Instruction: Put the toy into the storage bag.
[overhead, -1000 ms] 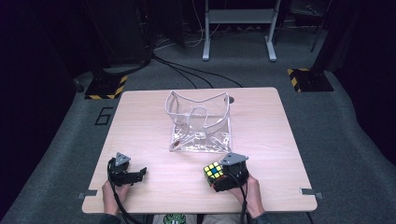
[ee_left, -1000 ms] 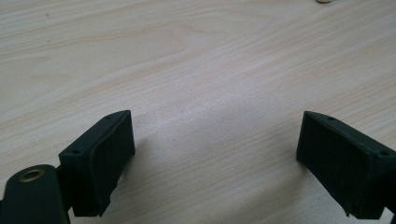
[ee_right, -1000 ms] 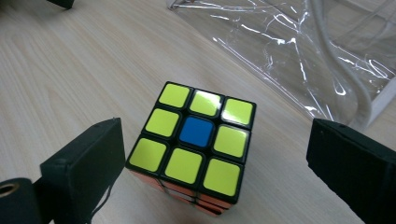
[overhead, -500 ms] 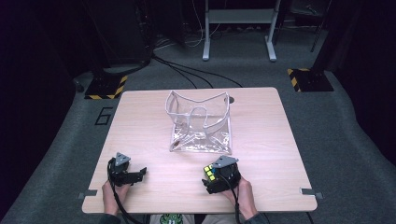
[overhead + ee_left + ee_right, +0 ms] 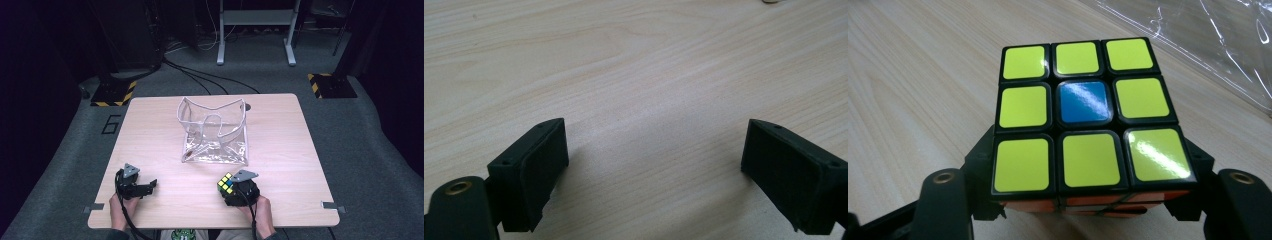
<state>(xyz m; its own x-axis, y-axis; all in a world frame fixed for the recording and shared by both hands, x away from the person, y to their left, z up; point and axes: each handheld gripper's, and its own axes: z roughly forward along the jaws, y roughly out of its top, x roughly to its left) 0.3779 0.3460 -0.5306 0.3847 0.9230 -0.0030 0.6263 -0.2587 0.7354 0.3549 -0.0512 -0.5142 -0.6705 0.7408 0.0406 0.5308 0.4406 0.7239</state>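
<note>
Puzzle cube (image 5: 226, 183): sits on the desk (image 5: 150, 130) near its front edge, right of centre; the top face is yellow stickers around one blue centre sticker (image 5: 1083, 101), and an orange side shows low down in the right gripper view.
Right tongs (image 5: 239, 191): held in the person's right hand (image 5: 260, 215) at the front edge; the jaws have just been closing, and the cube stands between them (the black jaws flank its lower sides in the right gripper view). Whether the pads already press on the cube cannot be told from the pictures.
Left tongs (image 5: 651, 170): jaws stand wide apart with bare wood between them, gripping nothing; held in the left hand (image 5: 119, 207) near the front left corner of the desk, well apart from the cube.
Clear plastic bag (image 5: 215, 132): stands open-topped at the middle of the desk, toward the back edge; its near edge lies a little behind the cube, not touching it (a crinkled corner of it shows at the upper right of the right gripper view).
Grey plates: one three-cornered plate tops each pair of tongs in the high view.
Desk: pale wood, with rounded corners.
</note>
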